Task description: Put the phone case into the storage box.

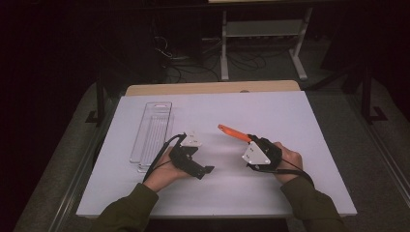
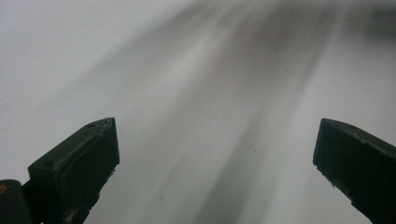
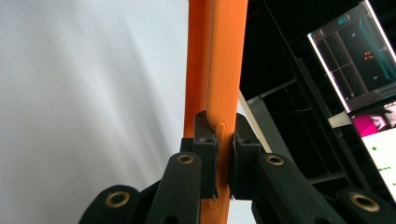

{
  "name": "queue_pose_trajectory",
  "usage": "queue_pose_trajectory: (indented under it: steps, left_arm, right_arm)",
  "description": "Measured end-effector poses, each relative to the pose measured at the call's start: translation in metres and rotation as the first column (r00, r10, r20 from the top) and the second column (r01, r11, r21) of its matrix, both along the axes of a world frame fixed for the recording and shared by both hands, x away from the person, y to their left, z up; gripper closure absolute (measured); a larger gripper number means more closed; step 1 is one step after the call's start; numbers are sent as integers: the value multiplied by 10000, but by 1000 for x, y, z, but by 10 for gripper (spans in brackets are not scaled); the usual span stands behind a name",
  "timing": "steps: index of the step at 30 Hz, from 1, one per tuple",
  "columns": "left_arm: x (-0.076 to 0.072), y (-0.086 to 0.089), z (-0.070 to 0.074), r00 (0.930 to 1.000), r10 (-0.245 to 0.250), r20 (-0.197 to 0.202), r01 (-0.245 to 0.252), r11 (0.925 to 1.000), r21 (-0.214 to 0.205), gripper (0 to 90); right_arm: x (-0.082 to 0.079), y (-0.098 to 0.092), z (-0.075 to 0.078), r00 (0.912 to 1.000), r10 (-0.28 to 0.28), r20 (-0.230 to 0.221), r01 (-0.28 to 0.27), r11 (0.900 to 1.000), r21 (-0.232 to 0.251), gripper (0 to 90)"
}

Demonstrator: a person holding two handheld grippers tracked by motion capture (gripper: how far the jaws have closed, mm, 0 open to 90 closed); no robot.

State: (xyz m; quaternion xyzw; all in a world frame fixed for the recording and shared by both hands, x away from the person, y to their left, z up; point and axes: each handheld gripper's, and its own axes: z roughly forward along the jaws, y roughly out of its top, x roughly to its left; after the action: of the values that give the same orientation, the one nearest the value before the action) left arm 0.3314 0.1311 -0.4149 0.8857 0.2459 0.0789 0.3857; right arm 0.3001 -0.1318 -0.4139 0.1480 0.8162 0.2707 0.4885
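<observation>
Orange tool (image 3: 217,70) is running off the top and bottom edges in the right gripper view — its end isn't readable there. Left gripper (image 2: 217,154) view is streaking into blur — table surface (image 2: 93,56) detail is getting lost. Clear tray (image 1: 152,133) contents are staying too small to tell.

Dim room, bright table: overhead light falls on the white tabletop (image 1: 270,116), w/ surroundings near black and grainy in the high view. Soft shadows pool just beside both hands. Clear tray (image 1: 152,135) shows faint glare along its edges. Left gripper view is washed-out grey, streaked w/ blur across the surface; jaw tips sharp, bkgd featureless. Right gripper view: orange tool (image 3: 217,70) is vivid and sharp up close, white surface at left overexposed, dark right side broken by glowing monitor screens (image 3: 359,60), slightly soft.
</observation>
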Motion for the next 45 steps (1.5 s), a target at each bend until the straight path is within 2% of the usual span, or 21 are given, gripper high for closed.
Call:
queue_pose_trajectory:
  steps: [16,18,20,23,24,25,27,33,34,38,41,42,45]
  left_arm:
    - [0,0,0,10000,41,17,-41,10000,-57,0]
    - [0,0,0,10000,53,27,-53,10000,-47,0]
    - [0,0,0,10000,55,40,-55,10000,-19,0]
    - [0,0,0,10000,83,42,-83,10000,-45,0]
    - [0,1,1,10000,25,62,-25,10000,40,0]
    - [1,1,1,10000,21,75,-21,10000,41,0]
    - [1,1,1,10000,27,72,-27,10000,40,0]
    - [1,1,1,10000,40,61,-40,10000,38,0]
    - [1,1,1,10000,49,48,-49,10000,37,0]
    - [3,2,1,10000,37,-45,-37,10000,-42,0]
    - [3,1,1,9998,107,-187,-110,9998,-177,0]
    - [4,2,1,9997,85,-239,-90,9998,-171,0]
    - [6,3,1,9994,5,-342,-8,10000,-83,0]
  right_arm:
    - [6,-7,5,9972,-7,-748,68,9966,820,826]
    - [7,-8,6,9963,46,-856,36,9955,950,825]
    - [7,-8,6,9946,-3,-1039,142,9910,1330,824]
    - [8,-10,7,9937,27,-1117,126,9906,1364,825]
    - [9,-9,7,9932,9,-1162,181,9866,1622,825]
    - [9,-10,7,9929,22,-1190,173,9866,1620,825]
    - [9,-10,7,9905,-4,-1377,270,9811,1914,825]
    - [12,-13,7,9855,52,-1698,345,9726,2300,825]
    - [11,-13,7,9829,2,-1840,469,9668,2512,825]
    - [13,-15,8,9815,19,-1912,497,9631,2644,825]
    - [13,-16,8,9792,34,-2028,561,9564,2867,824]
    - [14,-17,8,9799,72,-1992,506,9575,2839,824]
    - [15,-18,8,9764,74,-2158,609,9494,3081,825]
